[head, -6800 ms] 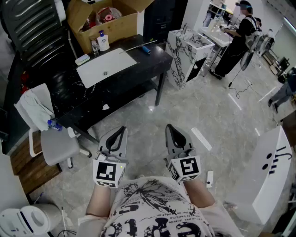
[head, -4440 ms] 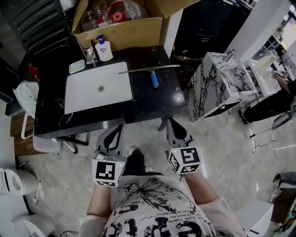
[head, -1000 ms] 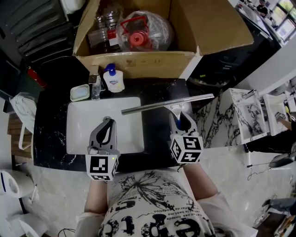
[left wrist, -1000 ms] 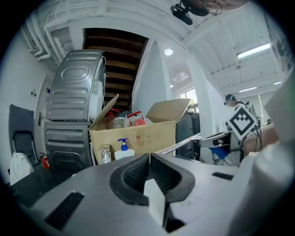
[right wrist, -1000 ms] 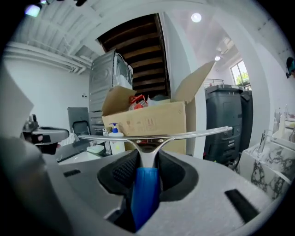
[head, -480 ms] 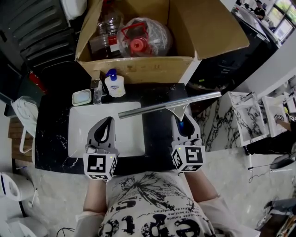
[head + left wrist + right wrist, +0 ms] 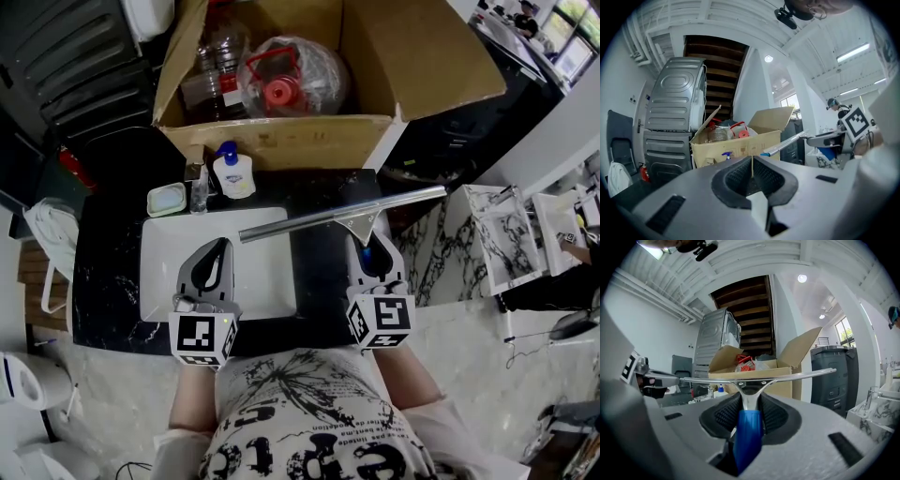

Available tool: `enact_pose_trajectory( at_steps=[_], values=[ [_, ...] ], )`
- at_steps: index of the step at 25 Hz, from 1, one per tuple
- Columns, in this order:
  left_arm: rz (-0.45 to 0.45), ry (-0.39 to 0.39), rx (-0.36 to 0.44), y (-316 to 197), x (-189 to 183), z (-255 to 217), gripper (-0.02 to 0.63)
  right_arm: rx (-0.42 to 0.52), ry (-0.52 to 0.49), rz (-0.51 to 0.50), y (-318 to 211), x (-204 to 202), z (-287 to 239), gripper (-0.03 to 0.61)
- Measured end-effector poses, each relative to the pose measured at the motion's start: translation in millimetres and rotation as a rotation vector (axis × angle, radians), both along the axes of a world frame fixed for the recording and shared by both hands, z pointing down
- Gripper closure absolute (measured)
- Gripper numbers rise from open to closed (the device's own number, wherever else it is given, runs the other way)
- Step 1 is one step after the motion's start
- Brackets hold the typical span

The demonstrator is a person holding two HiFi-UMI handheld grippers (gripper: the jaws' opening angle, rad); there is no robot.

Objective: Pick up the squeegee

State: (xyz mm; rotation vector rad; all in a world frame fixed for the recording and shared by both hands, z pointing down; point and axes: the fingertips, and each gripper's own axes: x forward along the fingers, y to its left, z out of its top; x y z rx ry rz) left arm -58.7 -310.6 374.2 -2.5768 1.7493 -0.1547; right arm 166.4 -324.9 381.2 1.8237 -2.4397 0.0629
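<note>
The squeegee (image 7: 342, 214) has a long metal blade and a blue handle (image 7: 748, 434). My right gripper (image 7: 371, 253) is shut on that blue handle and holds the squeegee lifted off the black countertop (image 7: 323, 272), blade level and crosswise in front of the jaws (image 7: 754, 376). My left gripper (image 7: 214, 265) hovers over the white sink basin (image 7: 159, 272), its jaws closed together with nothing between them (image 7: 751, 171). The blade's left end (image 7: 785, 142) shows at the right in the left gripper view.
An open cardboard box (image 7: 281, 141) with plastic bottles and a bagged red-capped item stands behind the sink. A soap pump bottle (image 7: 232, 173), a tap (image 7: 198, 187) and a soap dish (image 7: 168, 199) line the counter's back edge. A marble-patterned stand (image 7: 497, 239) is at the right.
The squeegee has risen off the countertop in my right gripper. Both grippers lifted slightly; little differs over the last half second.
</note>
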Motion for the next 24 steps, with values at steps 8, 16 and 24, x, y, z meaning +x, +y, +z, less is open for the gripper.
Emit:
enact_pose_trajectory(
  at_steps=[8, 16, 24],
  values=[
    [-0.005, 0.008, -0.006, -2.2, 3.2, 3.2, 0.601, -0.012, -0.004, 0.008, -1.4, 2.5, 5.1, 0.463],
    [-0.011, 0.007, -0.007, -5.0, 4.9, -0.1, 0.601, -0.022, -0.011, 0.016, -4.1, 3.4, 6.7, 0.463],
    [-0.008, 0.020, -0.006, -7.4, 6.9, 2.6, 0.601, -0.020, -0.003, 0.030, -3.5, 7.0, 9.4, 0.463]
  ],
)
